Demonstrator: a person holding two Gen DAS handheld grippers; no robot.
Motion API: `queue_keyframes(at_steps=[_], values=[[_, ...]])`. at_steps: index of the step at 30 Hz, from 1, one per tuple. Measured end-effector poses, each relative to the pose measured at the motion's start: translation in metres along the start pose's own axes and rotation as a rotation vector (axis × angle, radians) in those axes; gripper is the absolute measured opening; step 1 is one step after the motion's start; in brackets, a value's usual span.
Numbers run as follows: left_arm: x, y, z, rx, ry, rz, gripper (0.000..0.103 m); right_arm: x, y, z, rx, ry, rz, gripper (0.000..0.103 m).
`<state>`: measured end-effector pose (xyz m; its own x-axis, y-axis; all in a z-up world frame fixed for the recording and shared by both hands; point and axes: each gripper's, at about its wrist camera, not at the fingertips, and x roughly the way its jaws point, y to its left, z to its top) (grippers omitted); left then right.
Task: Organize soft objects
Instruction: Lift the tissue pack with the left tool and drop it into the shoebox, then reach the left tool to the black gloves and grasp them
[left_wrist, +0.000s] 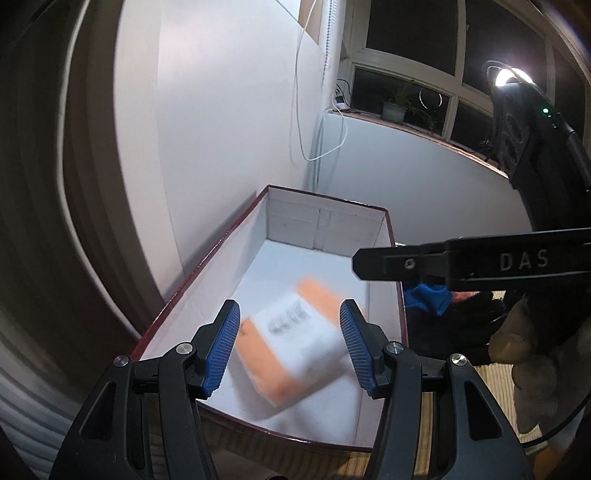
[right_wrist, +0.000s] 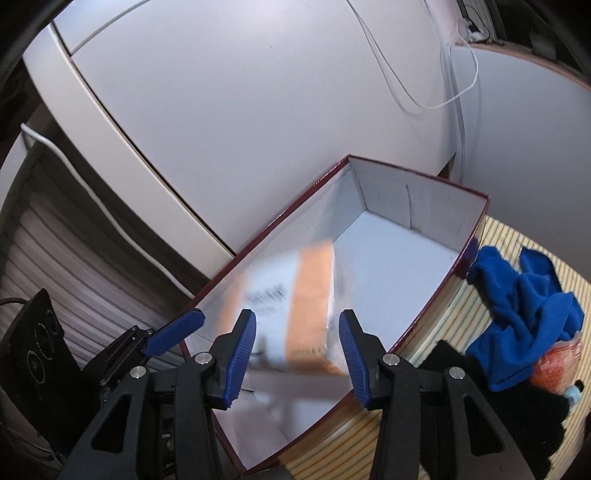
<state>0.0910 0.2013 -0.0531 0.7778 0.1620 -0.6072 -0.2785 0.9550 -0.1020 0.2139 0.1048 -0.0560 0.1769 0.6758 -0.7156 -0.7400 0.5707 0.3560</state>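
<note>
An orange soft packet (left_wrist: 291, 339) with a white printed label is inside the white box with a dark red rim (left_wrist: 325, 199), and it is blurred in both views. My left gripper (left_wrist: 290, 314) hangs open over the box's near end, its pads clear of the packet on both sides. My right gripper (right_wrist: 297, 321) is also open above the packet (right_wrist: 310, 295), touching nothing. One of the right gripper's black fingers (left_wrist: 406, 264) reaches in over the box's right wall. A blue pad of the left gripper (right_wrist: 177, 328) shows at the box's left rim (right_wrist: 258, 236).
A crumpled blue cloth (right_wrist: 517, 306), a black garment (right_wrist: 450, 358) and an orange bundle (right_wrist: 561, 365) lie on the striped mat (right_wrist: 517, 236) right of the box. White walls and hanging cables stand behind the box. A bright lamp (left_wrist: 506, 77) shines at upper right.
</note>
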Motion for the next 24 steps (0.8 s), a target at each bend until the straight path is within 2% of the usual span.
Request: queue_keyframes(at_steps=[2,13,24], values=[[-0.003,0.001,-0.001,-0.011,-0.003,0.000,0.054,-0.005,0.000,-0.001,-0.005,-0.016,-0.007,0.055],[-0.024,-0.013,-0.002,-0.023,-0.041,-0.055,0.055,-0.042,-0.018,-0.023,-0.014,-0.070,-0.075,0.055],[-0.030,-0.074,-0.007,0.031,-0.033,-0.189,0.058,-0.131,-0.104,-0.084,0.148,-0.200,-0.173,0.055]])
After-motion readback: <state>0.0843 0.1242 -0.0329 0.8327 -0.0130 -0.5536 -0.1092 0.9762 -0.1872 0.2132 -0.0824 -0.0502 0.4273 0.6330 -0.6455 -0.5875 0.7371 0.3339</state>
